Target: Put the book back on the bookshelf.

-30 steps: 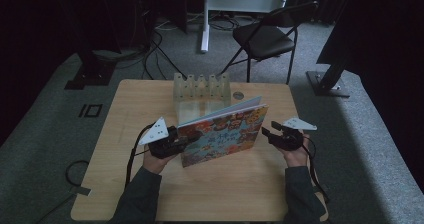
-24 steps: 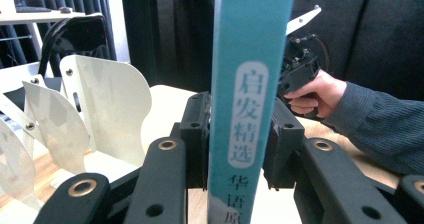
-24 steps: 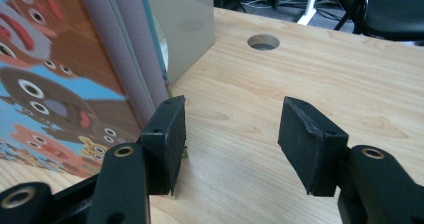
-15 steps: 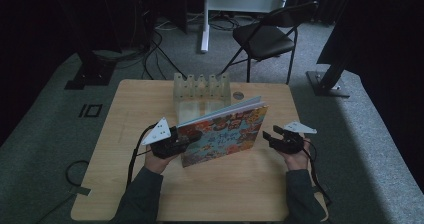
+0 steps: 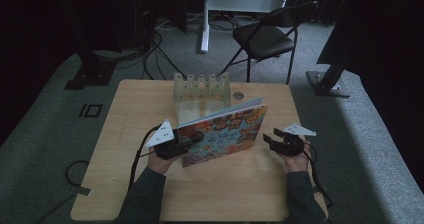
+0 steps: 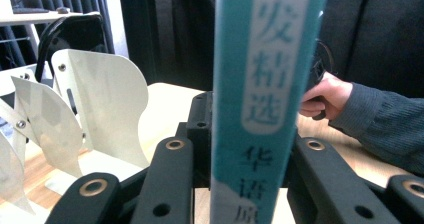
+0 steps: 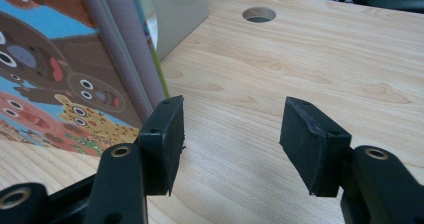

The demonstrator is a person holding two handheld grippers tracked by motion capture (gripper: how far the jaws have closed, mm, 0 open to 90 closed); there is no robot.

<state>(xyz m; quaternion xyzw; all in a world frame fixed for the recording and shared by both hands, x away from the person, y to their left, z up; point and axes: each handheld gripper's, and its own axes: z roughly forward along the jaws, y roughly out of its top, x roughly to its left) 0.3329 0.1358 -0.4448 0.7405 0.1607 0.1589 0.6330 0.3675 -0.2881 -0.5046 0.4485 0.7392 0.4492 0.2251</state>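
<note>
On the table, left fingers clamp the book.

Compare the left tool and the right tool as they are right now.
The left tool is shut on the picture book, gripping its spine end and holding it up on edge; the right tool is open, holds nothing, and sits apart from the book's other end. Both are black, hand-held, with a grey plate on top, above the wooden table.

You've got a clear divider rack at the table's far edge, cable hole just right of it, black folding chair behind.
</note>
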